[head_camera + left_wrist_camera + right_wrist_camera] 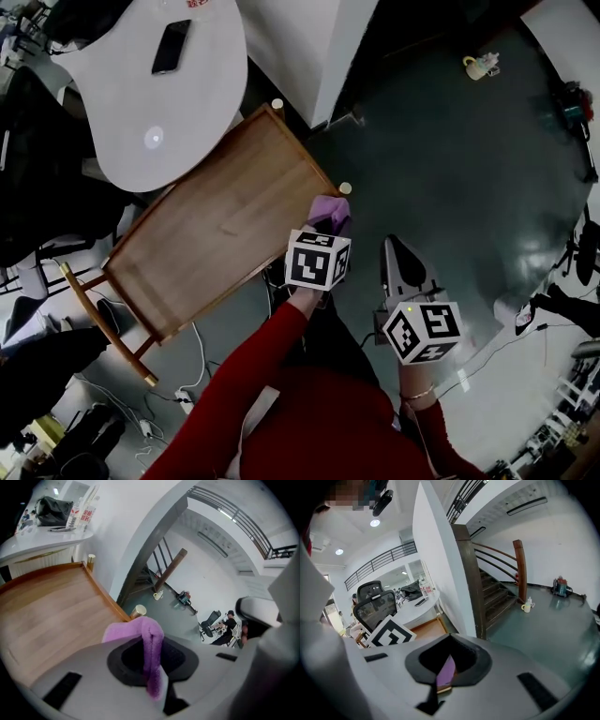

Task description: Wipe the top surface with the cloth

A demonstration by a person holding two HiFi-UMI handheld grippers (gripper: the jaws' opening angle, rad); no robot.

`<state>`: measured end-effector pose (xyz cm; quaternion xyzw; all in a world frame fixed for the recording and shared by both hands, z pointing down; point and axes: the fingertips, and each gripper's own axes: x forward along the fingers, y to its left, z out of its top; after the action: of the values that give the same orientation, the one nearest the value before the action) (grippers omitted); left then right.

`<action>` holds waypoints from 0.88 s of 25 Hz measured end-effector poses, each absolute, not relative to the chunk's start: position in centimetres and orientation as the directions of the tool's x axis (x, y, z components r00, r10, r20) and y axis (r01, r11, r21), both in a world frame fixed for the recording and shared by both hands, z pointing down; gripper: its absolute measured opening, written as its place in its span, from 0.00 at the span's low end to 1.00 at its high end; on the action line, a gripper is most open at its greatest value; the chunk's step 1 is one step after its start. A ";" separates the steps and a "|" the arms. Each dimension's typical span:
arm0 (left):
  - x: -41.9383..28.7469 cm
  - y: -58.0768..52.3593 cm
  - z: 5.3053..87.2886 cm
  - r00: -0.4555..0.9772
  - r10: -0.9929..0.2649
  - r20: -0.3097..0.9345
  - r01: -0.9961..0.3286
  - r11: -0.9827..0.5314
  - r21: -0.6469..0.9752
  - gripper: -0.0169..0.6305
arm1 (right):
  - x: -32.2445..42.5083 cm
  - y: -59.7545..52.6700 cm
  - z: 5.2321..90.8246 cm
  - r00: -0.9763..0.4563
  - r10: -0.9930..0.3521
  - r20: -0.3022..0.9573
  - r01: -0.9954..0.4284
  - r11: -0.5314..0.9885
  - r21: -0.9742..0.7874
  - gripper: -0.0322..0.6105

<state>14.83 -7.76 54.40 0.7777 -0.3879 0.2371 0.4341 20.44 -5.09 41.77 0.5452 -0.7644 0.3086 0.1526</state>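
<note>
A wooden top (216, 225) with a raised rim stands below me at a slant. At its near right corner my left gripper (328, 223) is shut on a purple cloth (330, 210), which hangs over that corner. In the left gripper view the cloth (149, 641) is pinched upright between the jaws of the left gripper (152, 667), with the wooden top (51, 606) stretching away to the left. My right gripper (394, 248) hovers over the floor to the right of the corner, shut and holding nothing. A bit of the cloth (446, 670) shows through the hollow of the right gripper (440, 686).
A white round table (141, 94) with a phone (172, 47) on it borders the wooden top at the back left. Cables (192, 375) lie on the floor near its front leg. A mug (480, 66) stands on the dark floor far right, near a staircase (497, 588).
</note>
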 end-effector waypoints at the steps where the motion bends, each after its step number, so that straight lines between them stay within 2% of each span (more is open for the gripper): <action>1: 14.7 -7.7 53.8 0.591 -0.398 0.701 -0.805 -0.346 0.482 0.11 | 20.3 -5.3 41.8 -0.359 -0.740 0.569 -0.927 0.213 -0.308 0.07; 5: 14.3 -6.7 48.4 0.686 -0.369 0.627 -0.715 -0.499 0.489 0.11 | 20.4 -6.0 42.4 -0.349 -0.736 0.580 -0.930 0.195 -0.311 0.07; 9: 15.3 -5.7 46.1 0.806 -0.206 0.555 -0.557 -0.581 0.593 0.11 | 21.0 -7.1 42.4 -0.326 -0.746 0.580 -0.936 0.170 -0.307 0.07; 15: 13.9 -9.3 50.5 0.680 -0.203 0.704 -0.647 -0.619 0.446 0.11 | 21.6 -7.6 42.3 -0.311 -0.754 0.579 -0.938 0.147 -0.313 0.07; 22: 8.9 -16.1 53.9 0.541 -0.293 0.788 -0.789 -0.500 0.355 0.11 | 20.4 -8.6 43.2 -0.354 -0.727 0.589 -0.925 0.178 -0.336 0.07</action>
<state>8.91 -16.11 53.85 0.7974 -0.3395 0.3382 0.3667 20.43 -8.57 43.17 0.5486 -0.7527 0.3321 0.1493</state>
